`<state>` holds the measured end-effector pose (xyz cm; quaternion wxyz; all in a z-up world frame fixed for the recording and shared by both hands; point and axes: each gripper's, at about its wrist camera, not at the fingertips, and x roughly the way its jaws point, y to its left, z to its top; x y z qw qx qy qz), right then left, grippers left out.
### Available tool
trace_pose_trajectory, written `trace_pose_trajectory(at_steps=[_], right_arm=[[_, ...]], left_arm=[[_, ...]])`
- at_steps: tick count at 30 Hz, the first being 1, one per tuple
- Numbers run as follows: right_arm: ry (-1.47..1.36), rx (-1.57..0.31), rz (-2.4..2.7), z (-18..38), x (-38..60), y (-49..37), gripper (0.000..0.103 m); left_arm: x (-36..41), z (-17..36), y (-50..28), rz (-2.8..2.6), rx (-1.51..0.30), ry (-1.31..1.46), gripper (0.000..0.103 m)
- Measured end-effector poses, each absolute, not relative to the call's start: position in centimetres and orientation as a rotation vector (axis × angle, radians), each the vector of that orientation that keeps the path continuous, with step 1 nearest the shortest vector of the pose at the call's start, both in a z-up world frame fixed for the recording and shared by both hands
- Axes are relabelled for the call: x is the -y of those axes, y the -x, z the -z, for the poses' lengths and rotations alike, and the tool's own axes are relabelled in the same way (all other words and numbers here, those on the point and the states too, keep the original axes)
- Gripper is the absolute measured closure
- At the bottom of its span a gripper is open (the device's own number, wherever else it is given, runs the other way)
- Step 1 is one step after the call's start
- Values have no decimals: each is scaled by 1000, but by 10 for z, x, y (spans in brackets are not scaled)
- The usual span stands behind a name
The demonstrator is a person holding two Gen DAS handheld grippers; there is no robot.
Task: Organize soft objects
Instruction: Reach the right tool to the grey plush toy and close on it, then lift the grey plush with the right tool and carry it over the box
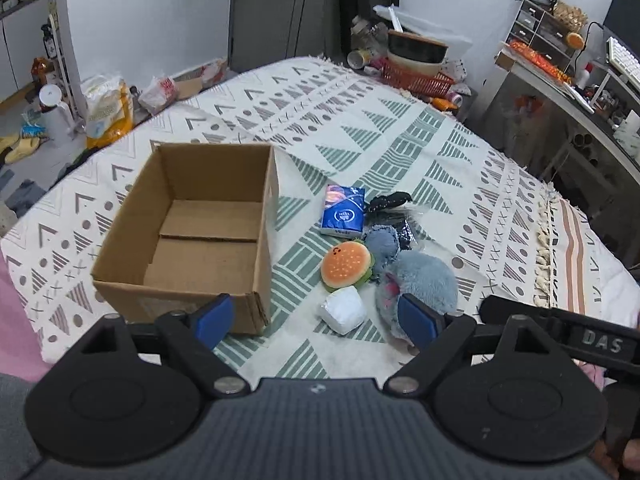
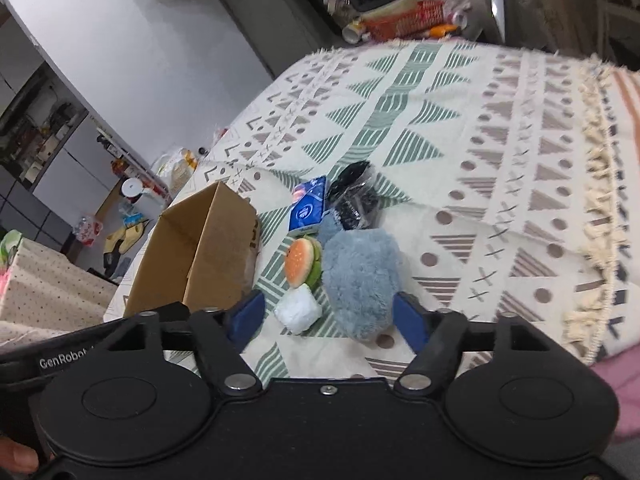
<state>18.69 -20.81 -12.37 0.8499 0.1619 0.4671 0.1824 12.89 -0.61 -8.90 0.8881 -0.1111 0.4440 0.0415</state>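
Note:
An open, empty cardboard box (image 1: 200,236) stands on the patterned cloth (image 1: 400,128); it also shows in the right wrist view (image 2: 200,248). To its right lies a cluster: a blue tissue pack (image 1: 343,216), a plush burger (image 1: 346,266), a white soft block (image 1: 343,309), a grey-blue plush toy (image 1: 420,286) and a black plastic-wrapped item (image 1: 394,208). My left gripper (image 1: 316,320) is open and empty, just short of the white block. My right gripper (image 2: 328,316) is open and empty, its fingers either side of the plush toy (image 2: 360,276) and the white block (image 2: 298,312).
Behind the table are an orange basket with bowls (image 1: 416,68), a yellow bag (image 1: 106,108) and floor clutter on the left, and a desk with drawers (image 1: 560,60) on the right. The cloth's fringed edge (image 2: 596,184) runs along the right.

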Motion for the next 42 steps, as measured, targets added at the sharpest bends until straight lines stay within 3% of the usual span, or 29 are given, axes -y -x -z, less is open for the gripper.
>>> trace_pose_trajectory(at_steps=[2, 6, 10, 19, 23, 27, 30, 32, 35, 42], right_arm=[[-344, -995, -392, 130, 205, -194, 41], [-375, -1028, -408, 146, 202, -209, 59], [-461, -1030, -408, 165, 207, -222, 64], [-506, -1022, -379, 182, 216, -234, 66], [-517, -1030, -340, 188, 228, -238, 64], [-496, -1036, -286, 193, 235, -241, 52], [-509, -1056, -259, 199, 241, -242, 52], [-518, -1066, -240, 203, 246, -243, 56], [-543, -1073, -214, 209, 253, -244, 70], [-612, -1067, -202, 216, 266, -243, 77]], left_arm=[[6, 94, -136, -88, -937, 229, 15], [8, 102, -146, -90, -958, 229, 15], [9, 111, -156, -86, -981, 241, 15], [18, 136, -180, -71, -1023, 281, 20], [23, 144, -191, -59, -1038, 305, 28], [32, 152, -200, -24, -1052, 318, 39], [41, 158, -209, -1, -1055, 333, 41], [48, 162, -214, 14, -1061, 335, 42], [58, 165, -222, 54, -1052, 359, 44], [76, 178, -239, 97, -1081, 379, 49]])
